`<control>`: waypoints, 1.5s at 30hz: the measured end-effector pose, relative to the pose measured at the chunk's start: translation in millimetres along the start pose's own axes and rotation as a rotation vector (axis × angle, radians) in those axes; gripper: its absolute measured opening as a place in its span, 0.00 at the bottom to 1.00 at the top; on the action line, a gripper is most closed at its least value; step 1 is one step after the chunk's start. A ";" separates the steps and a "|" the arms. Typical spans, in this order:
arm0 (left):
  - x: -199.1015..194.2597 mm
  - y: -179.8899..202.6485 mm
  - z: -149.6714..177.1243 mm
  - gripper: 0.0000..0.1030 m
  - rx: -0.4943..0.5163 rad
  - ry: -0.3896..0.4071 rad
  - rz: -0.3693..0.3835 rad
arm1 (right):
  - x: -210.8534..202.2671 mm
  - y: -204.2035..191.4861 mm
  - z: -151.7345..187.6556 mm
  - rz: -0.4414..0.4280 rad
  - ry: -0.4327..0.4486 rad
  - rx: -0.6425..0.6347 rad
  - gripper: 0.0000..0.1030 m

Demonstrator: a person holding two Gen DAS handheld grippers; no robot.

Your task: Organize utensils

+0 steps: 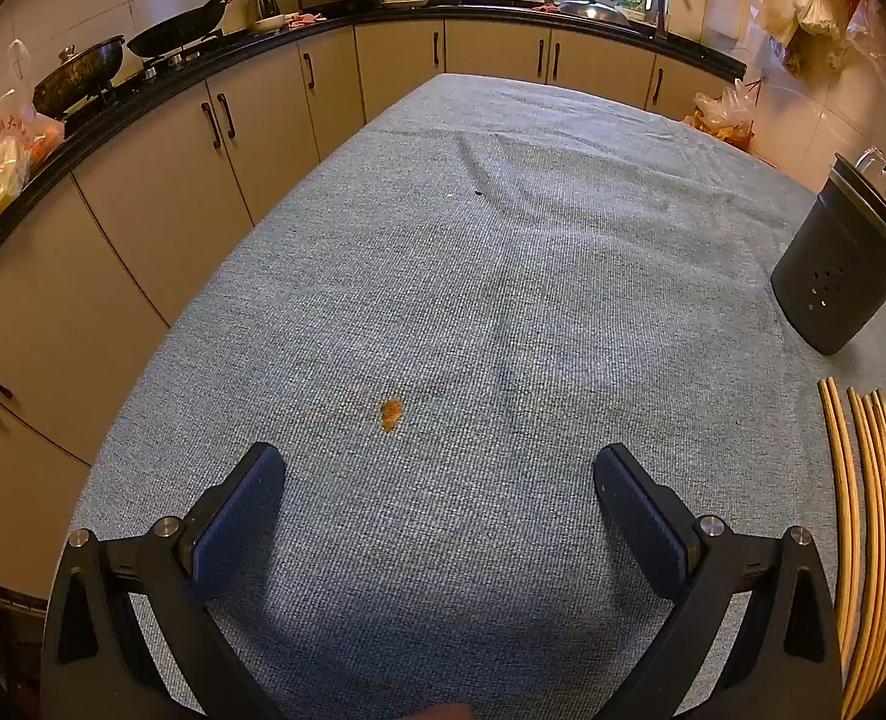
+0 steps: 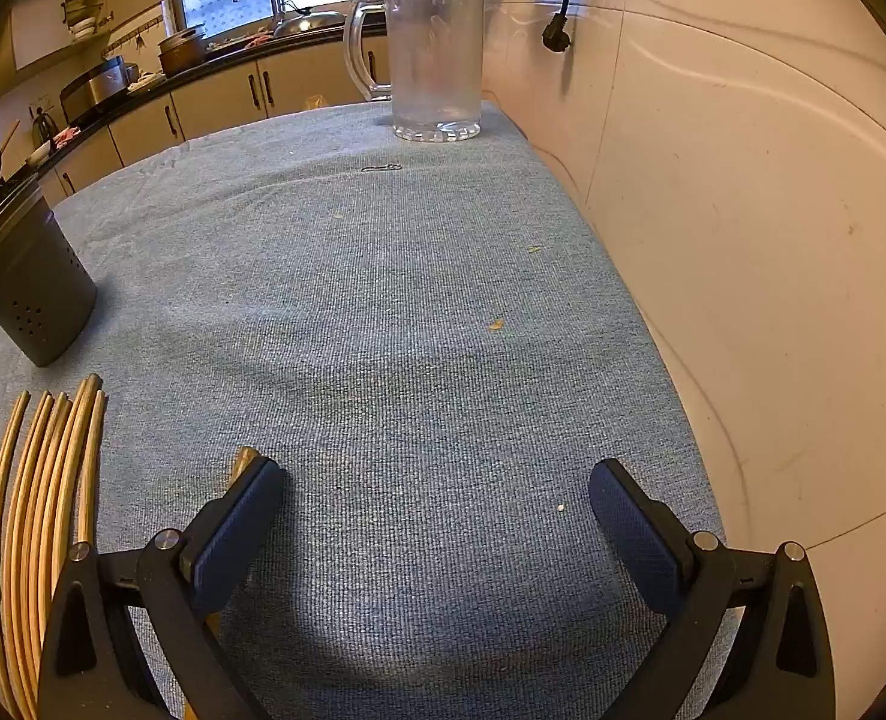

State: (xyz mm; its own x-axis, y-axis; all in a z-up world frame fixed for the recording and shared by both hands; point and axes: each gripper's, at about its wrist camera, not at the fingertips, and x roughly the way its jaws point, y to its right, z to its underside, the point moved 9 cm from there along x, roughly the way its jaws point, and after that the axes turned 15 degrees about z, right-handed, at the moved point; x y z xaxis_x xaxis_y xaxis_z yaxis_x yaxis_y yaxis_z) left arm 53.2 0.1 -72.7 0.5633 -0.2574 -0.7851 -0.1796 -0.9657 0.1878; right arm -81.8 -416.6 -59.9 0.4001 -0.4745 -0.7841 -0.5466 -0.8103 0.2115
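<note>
Left gripper [image 1: 440, 474] jaws wide apart, nothing between pads, bare blue cloth [image 1: 443, 276] beneath. Right gripper [image 2: 437, 489] jaws likewise wide, empty. Bundle of wooden chopsticks [image 2: 41, 480] lies flat on cloth, outside both jaws: right of left gripper, left of right gripper, just beside its left finger. Dark perforated utensil holder [image 2: 32, 294] upright beyond chopstick tips. Glass mug [image 2: 434, 54] at far edge.

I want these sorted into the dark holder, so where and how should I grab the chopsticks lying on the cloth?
Grip a chopstick mid-length, coming from above. The chopsticks lie flat, side by side on the cloth, so the fingers should straddle one across its thin width. The right gripper is open and empty right beside them, and the holder stands upright just past their tips. Probably start with the outermost stick.
</note>
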 end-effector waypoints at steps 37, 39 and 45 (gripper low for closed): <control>-155.3 51.5 -3.4 1.00 0.079 0.317 -0.044 | -77.7 25.8 3.1 -0.017 0.127 -0.016 0.86; -176.2 59.2 -1.1 1.00 0.094 0.358 -0.046 | -116.8 41.5 3.5 0.001 0.229 -0.007 0.86; -222.8 79.6 9.6 1.00 0.111 0.420 -0.003 | -220.8 107.7 13.2 0.184 0.496 -0.022 0.86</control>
State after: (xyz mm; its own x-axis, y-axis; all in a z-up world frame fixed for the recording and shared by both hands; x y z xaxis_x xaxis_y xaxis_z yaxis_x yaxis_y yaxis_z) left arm -94.4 -19.1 111.5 0.8390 -0.2686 -0.4733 -0.2499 -0.9627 0.1034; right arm -238.7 -394.6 128.3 0.6017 -0.7112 -0.3636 -0.6273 -0.7025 0.3361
